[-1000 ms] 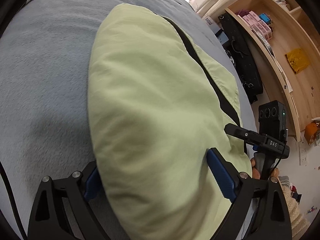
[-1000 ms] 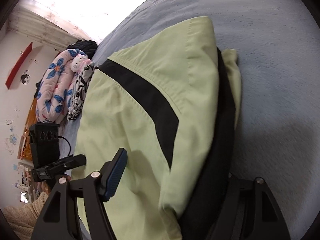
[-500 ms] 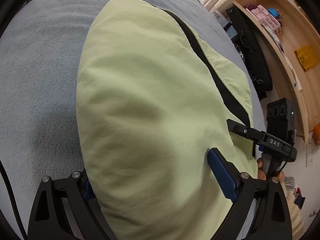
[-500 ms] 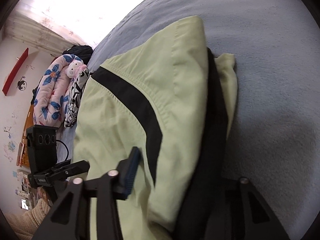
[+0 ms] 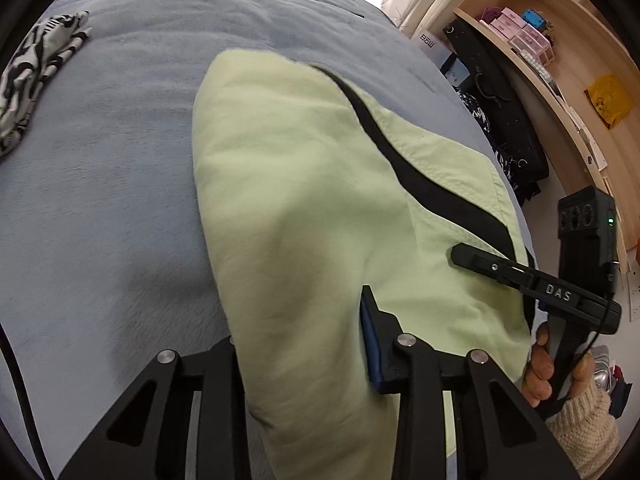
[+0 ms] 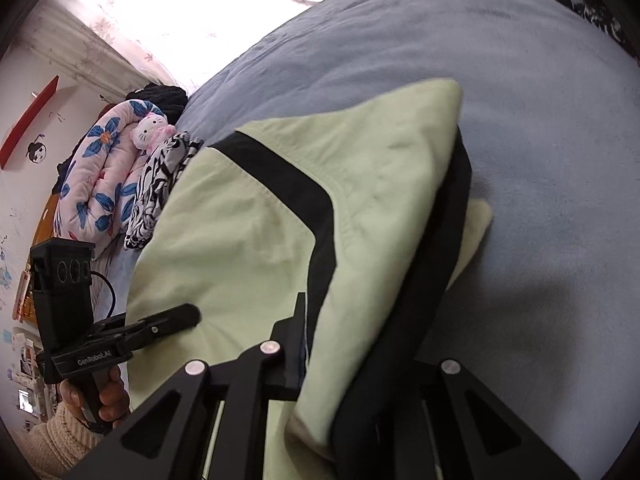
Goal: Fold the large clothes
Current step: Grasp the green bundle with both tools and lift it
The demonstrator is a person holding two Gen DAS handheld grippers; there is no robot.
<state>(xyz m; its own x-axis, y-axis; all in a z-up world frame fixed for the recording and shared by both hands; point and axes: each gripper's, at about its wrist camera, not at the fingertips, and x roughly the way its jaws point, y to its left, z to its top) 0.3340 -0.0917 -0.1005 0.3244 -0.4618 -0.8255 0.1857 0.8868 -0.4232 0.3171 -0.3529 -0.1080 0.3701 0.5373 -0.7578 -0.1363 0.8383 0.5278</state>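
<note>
Both wrist cameras look steeply down along their fingers, close over the near edge of the light green garment (image 5: pixel 320 200) on the grey-blue bed (image 5: pixel 100 200); left view faces far-right toward shelves (image 5: pixel 560 60), right view far-left; each shows the other gripper

Right gripper (image 6: pixel 360 364): our jaws are closing on the garment's near edge, cloth between them.
Garment (image 6: pixel 248 232): pale green with a black stripe, lying on our grey blanket (image 6: pixel 540 120).
Left gripper (image 6: pixel 176 320): at 8 o'clock, its tip over the garment.
Flowered quilt (image 6: pixel 104 184): at 10 o'clock.
</note>
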